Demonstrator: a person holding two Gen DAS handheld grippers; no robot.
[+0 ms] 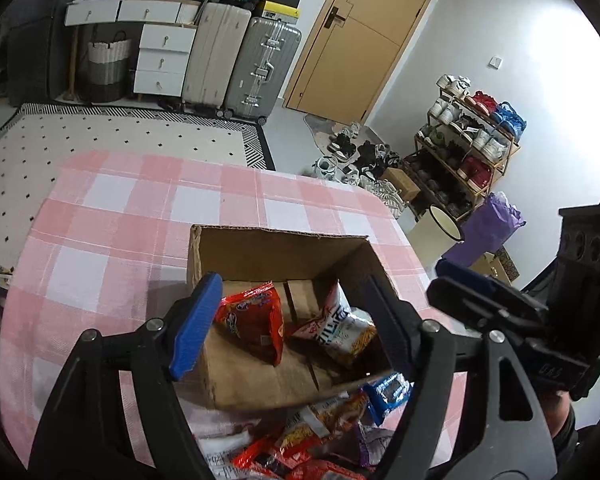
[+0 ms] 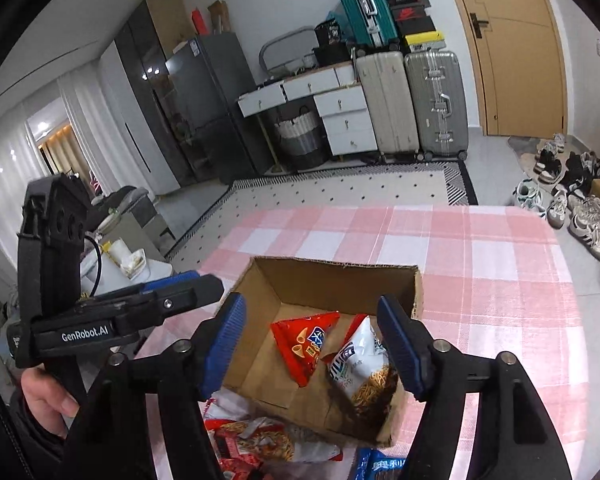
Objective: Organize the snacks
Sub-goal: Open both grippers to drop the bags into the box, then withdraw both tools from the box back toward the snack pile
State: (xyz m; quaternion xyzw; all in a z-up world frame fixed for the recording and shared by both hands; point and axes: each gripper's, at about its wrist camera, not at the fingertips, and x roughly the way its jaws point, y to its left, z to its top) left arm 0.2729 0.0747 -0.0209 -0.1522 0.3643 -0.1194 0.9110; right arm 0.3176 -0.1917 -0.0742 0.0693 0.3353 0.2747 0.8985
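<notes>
Two bags: red bag (image 1: 256, 322), white bag (image 1: 342, 330) in box (image 1: 276, 248)
Claws: left claw (image 1: 288, 326), right claw (image 2: 318, 346) apart, empty
Next: grab from pile (image 1: 300, 444), tabletop's near edge

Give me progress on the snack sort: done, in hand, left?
Done: red snack bag and white snack bag lie in the cardboard box. In hand: nothing; left hand-held gripper and right hand-held gripper are open. Left: loose packets beside the box.

Cardboard box (image 1: 260, 248): matt brown, raw corrugated edges. Snack packets (image 2: 360, 364) inside: glossy crinkled foil-plastic. Tabletop (image 1: 120, 216) cloth: matt woven pink check. Gripper pads (image 2: 224, 344): ribbed blue plastic.
</notes>
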